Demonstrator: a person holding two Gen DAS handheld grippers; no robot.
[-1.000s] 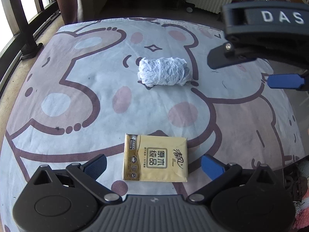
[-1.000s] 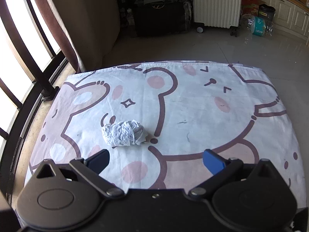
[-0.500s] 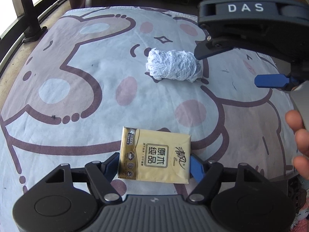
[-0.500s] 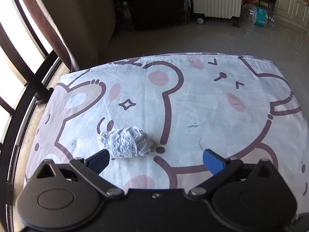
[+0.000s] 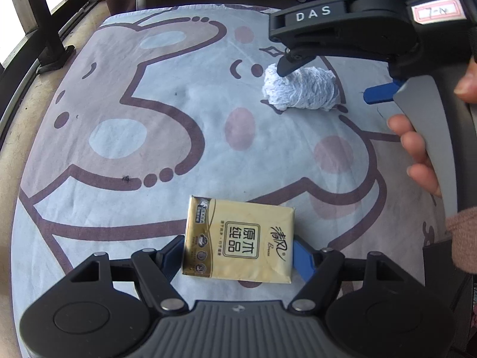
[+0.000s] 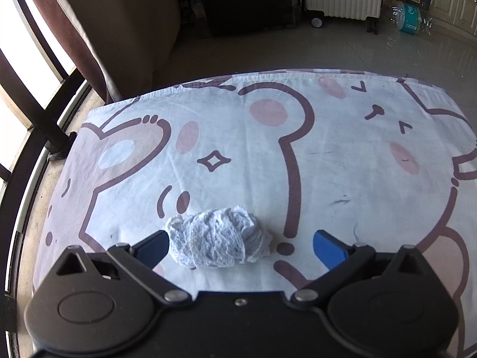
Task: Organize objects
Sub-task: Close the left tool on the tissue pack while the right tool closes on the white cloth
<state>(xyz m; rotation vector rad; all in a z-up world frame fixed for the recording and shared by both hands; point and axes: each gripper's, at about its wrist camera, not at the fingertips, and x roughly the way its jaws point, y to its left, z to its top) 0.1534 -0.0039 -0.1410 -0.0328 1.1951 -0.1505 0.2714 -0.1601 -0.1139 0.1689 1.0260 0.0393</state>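
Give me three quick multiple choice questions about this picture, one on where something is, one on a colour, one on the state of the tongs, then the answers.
1. Where does the crumpled white cloth lie?
A. between the open fingers of the right tongs
B. on the floor by the radiator
C. on top of the tissue pack

2. What colour is the tissue pack?
A. green
B. yellow
C. red

3. How do the left tongs stand?
A. wide open, nothing between them
B. shut with nothing held
C. closed on the tissue pack

Answers: 1 A, the blue fingers flank the cloth on the bear sheet. 2 B, its wrapper is yellow. 3 C, both pads press its sides, having just closed.
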